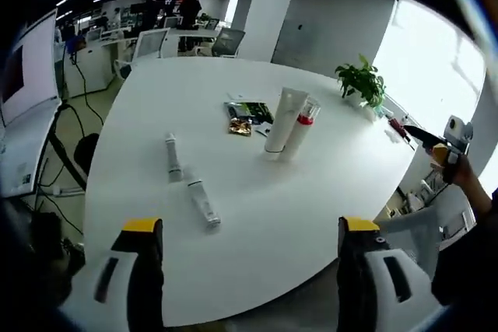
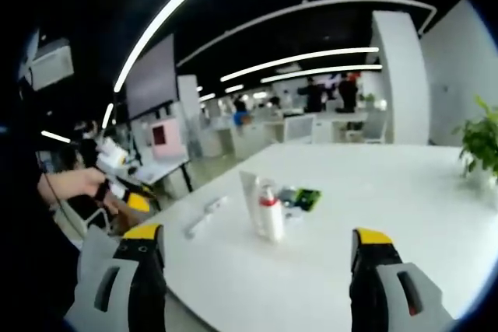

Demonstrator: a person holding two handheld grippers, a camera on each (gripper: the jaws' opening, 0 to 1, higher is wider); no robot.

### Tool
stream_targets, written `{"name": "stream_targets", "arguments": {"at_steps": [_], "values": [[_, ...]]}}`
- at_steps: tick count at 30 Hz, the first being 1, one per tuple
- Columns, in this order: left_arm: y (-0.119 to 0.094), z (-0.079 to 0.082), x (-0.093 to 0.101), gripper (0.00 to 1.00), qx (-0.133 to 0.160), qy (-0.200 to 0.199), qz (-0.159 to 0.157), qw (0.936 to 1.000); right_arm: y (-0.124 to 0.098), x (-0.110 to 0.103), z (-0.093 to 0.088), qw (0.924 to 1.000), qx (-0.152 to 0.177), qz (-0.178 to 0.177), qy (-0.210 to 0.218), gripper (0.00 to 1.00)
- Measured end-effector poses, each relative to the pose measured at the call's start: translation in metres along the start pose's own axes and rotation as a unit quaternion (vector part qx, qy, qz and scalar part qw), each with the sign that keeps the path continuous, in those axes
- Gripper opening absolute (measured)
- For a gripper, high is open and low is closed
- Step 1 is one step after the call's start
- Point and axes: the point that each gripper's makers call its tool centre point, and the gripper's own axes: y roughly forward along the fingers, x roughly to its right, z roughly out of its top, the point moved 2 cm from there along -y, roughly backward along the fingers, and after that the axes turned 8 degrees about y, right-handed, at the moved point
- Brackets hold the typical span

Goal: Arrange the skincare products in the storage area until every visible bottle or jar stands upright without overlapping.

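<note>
left gripper (image 1: 247, 270) spread, hovering nearer | two small tubes (image 1: 203, 203) lying flat ahead, pointing away | right gripper (image 2: 257, 277) spread, empty

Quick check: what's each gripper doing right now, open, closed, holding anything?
Left gripper: open, holding nothing, above the table edge.
Right gripper: open, holding nothing.

Open-plan office. Large white counter (image 1: 311, 215) with a rounded edge. Potted green plant (image 1: 362, 82) at its 2 o'clock edge in the left gripper view. White square column (image 1: 264, 5) at 12 o'clock, white wall beside it. Bright window (image 1: 443, 68) at 3 o'clock. Curved strip lights (image 2: 311, 58) across a dark ceiling. Desks and office chairs (image 1: 148, 43) behind; people standing far off, blurred.
</note>
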Motion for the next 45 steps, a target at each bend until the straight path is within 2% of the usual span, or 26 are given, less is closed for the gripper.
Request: {"name": "stream_targets", "arguments": {"at_steps": [9, 13, 19, 24, 31, 34, 45], "values": [[0.028, 0.009, -0.018, 0.81, -0.008, -0.001, 0.013, 0.9999, -0.008, 0.006, -0.007, 0.9997, 0.002, -0.021, 0.015, 0.97], [0.039, 0.009, -0.025, 0.79, -0.027, 0.010, 0.015, 0.9995, -0.011, 0.009, -0.009, 0.9994, -0.001, -0.032, 0.016, 0.96], [0.054, 0.010, -0.037, 0.75, -0.036, 0.011, 0.021, 0.9991, -0.009, 0.007, -0.012, 0.9992, -0.008, -0.037, 0.016, 0.97], [0.065, 0.007, -0.047, 0.70, -0.048, 0.015, 0.028, 0.9983, -0.006, 0.007, -0.014, 0.9991, -0.015, -0.036, 0.015, 0.97], [0.077, 0.007, -0.060, 0.66, -0.057, 0.009, 0.035, 0.9977, -0.003, 0.007, -0.010, 0.9993, -0.004, -0.022, 0.030, 0.97], [0.084, 0.007, -0.067, 0.65, -0.066, 0.004, 0.039, 0.9970, 0.000, 0.008, -0.012, 0.9995, -0.011, -0.019, 0.021, 0.97], [0.109, 0.011, -0.092, 0.63, -0.091, -0.012, 0.049, 0.9945, 0.011, 0.017, -0.015, 0.9992, -0.020, -0.014, 0.033, 0.97]]}}
